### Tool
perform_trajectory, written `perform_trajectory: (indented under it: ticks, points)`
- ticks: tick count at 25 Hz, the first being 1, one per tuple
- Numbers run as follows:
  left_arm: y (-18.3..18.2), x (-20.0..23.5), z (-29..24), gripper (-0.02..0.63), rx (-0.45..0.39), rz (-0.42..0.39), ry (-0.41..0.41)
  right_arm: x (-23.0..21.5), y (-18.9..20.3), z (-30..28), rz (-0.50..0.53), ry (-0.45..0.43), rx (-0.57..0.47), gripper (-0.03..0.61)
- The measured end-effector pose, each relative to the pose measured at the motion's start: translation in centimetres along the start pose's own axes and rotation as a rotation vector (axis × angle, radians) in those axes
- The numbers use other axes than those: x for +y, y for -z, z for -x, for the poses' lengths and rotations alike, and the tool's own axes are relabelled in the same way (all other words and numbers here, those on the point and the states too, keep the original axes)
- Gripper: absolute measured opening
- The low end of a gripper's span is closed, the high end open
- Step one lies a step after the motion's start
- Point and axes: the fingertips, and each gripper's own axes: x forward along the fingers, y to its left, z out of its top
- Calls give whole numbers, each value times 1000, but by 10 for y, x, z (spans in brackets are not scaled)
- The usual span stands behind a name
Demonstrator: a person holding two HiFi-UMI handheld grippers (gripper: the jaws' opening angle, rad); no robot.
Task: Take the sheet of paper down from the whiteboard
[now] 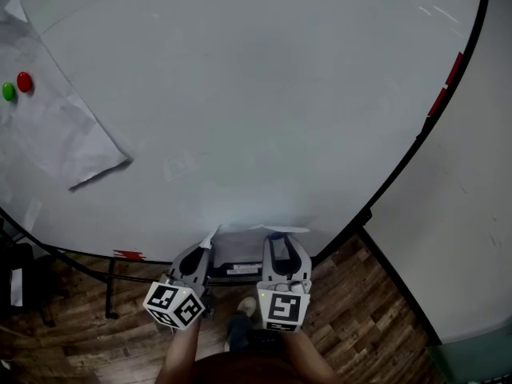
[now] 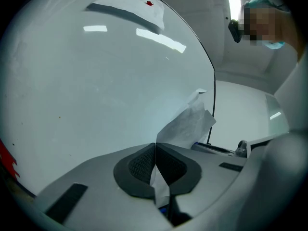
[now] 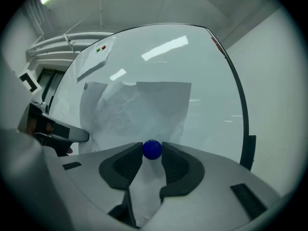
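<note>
A creased white sheet of paper lies against the whiteboard at its lower edge; the head view shows it edge-on. My left gripper is shut on that sheet's left corner, and the paper rises from between the closed pads. The right gripper is shut on a round blue magnet that sits on the sheet's lower part. Both grippers point level at the board, side by side.
A second sheet hangs at the board's upper left under a red magnet and a green magnet. The board's black frame curves down the right, beside a pale wall. Wood floor lies below.
</note>
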Motion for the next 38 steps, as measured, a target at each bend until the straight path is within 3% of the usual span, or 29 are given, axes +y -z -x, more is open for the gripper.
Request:
perform_trajectory:
  ticks: [20,38]
  points:
    - [-12,13,33,25,-49,33,-89,-3,2,12,-14,-35,9,137]
    - [-31,30,72,25,-148,149,-166,-10,0,32,-8,-25,6,138]
